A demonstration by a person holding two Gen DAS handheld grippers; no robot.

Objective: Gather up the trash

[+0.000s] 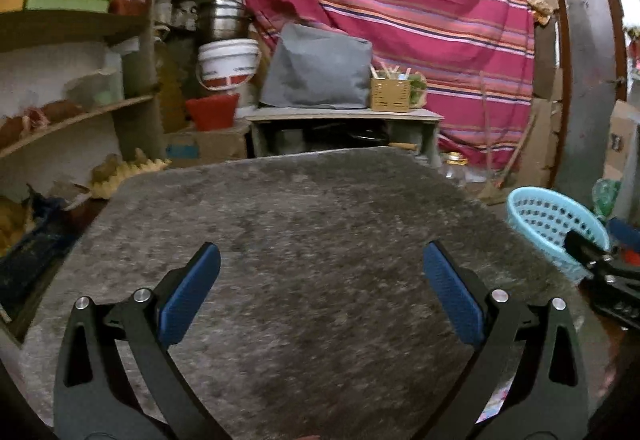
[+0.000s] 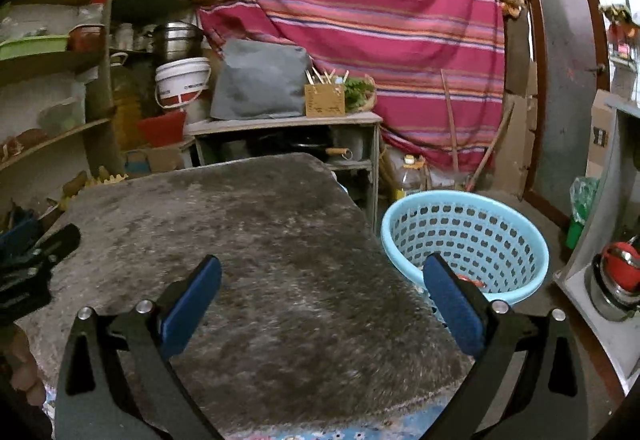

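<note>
My left gripper (image 1: 320, 264) hangs open over a grey furry mat (image 1: 288, 224) covering a table, with nothing between its blue pads. My right gripper (image 2: 320, 272) is also open and holds nothing, above the mat's (image 2: 248, 240) right side. A light blue perforated basket (image 2: 472, 236) stands on the floor just right of the table, with something small and red at its bottom. The same basket (image 1: 552, 228) shows at the right edge of the left wrist view. No loose trash shows on the mat in either view.
Wooden shelves (image 1: 72, 112) with jars and containers line the left. Behind the table stands a low cabinet (image 2: 288, 136) with a grey cushion and a small wooden box. A striped pink cloth (image 2: 360, 20) hangs at the back. A door (image 2: 568, 60) stands at the right.
</note>
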